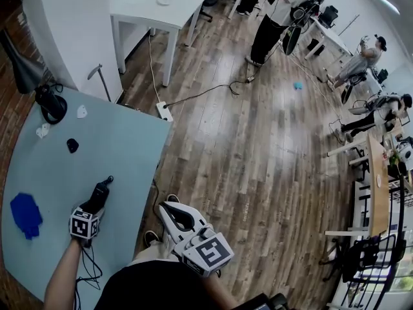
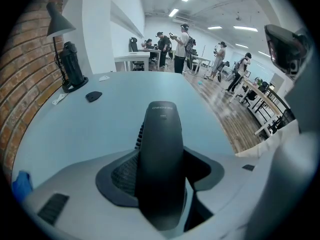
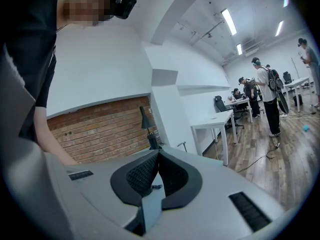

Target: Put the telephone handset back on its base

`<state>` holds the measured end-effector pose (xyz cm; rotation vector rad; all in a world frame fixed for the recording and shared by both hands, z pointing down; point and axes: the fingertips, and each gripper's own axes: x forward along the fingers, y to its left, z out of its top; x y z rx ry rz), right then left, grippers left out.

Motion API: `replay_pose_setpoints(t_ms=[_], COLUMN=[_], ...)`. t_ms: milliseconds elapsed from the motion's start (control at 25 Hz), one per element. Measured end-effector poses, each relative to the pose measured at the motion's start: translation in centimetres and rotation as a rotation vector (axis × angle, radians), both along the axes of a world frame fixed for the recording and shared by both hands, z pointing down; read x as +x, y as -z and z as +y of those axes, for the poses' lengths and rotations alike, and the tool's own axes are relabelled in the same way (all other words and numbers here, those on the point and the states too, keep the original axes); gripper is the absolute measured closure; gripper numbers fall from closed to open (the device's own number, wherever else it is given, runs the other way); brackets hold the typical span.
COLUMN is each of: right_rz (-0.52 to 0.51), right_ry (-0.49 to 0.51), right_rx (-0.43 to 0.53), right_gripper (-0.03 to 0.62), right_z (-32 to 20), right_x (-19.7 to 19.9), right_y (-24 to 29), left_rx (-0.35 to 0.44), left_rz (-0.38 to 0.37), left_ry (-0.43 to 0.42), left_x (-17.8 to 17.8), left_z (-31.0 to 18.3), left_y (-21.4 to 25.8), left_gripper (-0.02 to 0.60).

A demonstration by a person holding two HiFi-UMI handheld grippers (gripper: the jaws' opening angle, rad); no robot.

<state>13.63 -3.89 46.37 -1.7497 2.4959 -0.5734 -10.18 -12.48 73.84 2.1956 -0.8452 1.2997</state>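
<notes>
The black telephone handset (image 2: pixel 161 124) points away over the pale blue table (image 1: pixel 116 147), clamped between the dark pads of my left gripper (image 2: pixel 161 159). In the head view that gripper (image 1: pixel 97 202) hovers over the table's near part, with the handset (image 1: pixel 102 189) sticking out ahead of it and a dark cord (image 1: pixel 87 270) trailing toward the person. My right gripper (image 1: pixel 169 210) hangs beside the table edge above the wood floor, jaws shut with nothing in them (image 3: pixel 158 156). No telephone base shows in any view.
A black desk lamp (image 1: pixel 50 103) stands at the table's far left by the brick wall. A small black object (image 1: pixel 72 145), two white scraps (image 1: pixel 82 112) and a blue cloth (image 1: pixel 26 215) lie on the table. Several people stand farther off by white desks (image 1: pixel 161 8).
</notes>
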Motion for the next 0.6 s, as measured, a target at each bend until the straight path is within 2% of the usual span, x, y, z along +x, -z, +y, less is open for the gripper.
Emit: replay_pose_setpoints(t_ms=[280, 480, 600], right_rz=[0.014, 0.035, 0.042], right_ry=[0.002, -0.002, -0.002], right_rx=[-0.003, -0.006, -0.001], right_gripper=[0.582, 0.582, 0.582], right_z=[0.9, 1.5, 1.7], right_x=[0.0, -0.1, -0.2], right_y=[0.0, 0.1, 0.4], left_rx=[0.031, -0.007, 0.002], left_rz=[0.009, 0.055, 0.058], left_ry=[-0.01, 0.01, 0.016], left_x=[0.4, 0.3, -0.1], left_z=[0.0, 0.0, 0.0], left_y=[-0.1, -0.4, 0.0], left_gripper=[0.287, 0.261, 0.251])
